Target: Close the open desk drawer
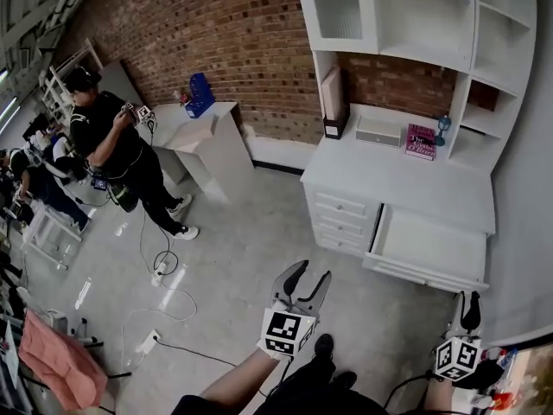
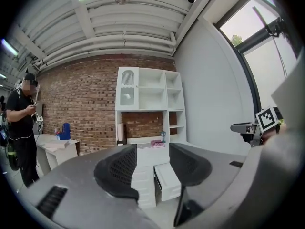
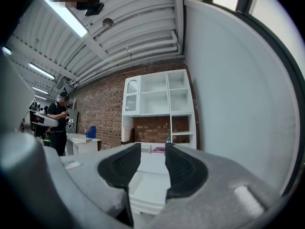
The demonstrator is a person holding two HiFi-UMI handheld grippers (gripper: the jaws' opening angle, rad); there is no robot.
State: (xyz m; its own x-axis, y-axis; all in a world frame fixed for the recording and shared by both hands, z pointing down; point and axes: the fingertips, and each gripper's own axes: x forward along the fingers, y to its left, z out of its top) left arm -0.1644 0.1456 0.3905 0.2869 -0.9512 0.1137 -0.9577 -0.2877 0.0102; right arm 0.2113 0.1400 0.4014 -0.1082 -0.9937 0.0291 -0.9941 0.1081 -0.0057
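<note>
Both stand open and empty: the left tongs [image 1: 311, 273] and right tongs [image 1: 467, 305]. One drawer [image 1: 429, 247] juts open from the bench [image 1: 380, 180], well apart from them.

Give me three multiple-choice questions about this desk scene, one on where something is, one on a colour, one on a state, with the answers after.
1. Where does the pink book lie?
A. in the open drawer
B. on the desk top
C. on the floor

2. What colour is the desk?
A. black
B. brown
C. white

3. How does the wide drawer stand?
A. pulled out
B. shut
C. lifted out onto the floor

Key: B, it rests on the desk's surface; C, every panel shows white; A, its empty tray juts out from the desk front.
</note>
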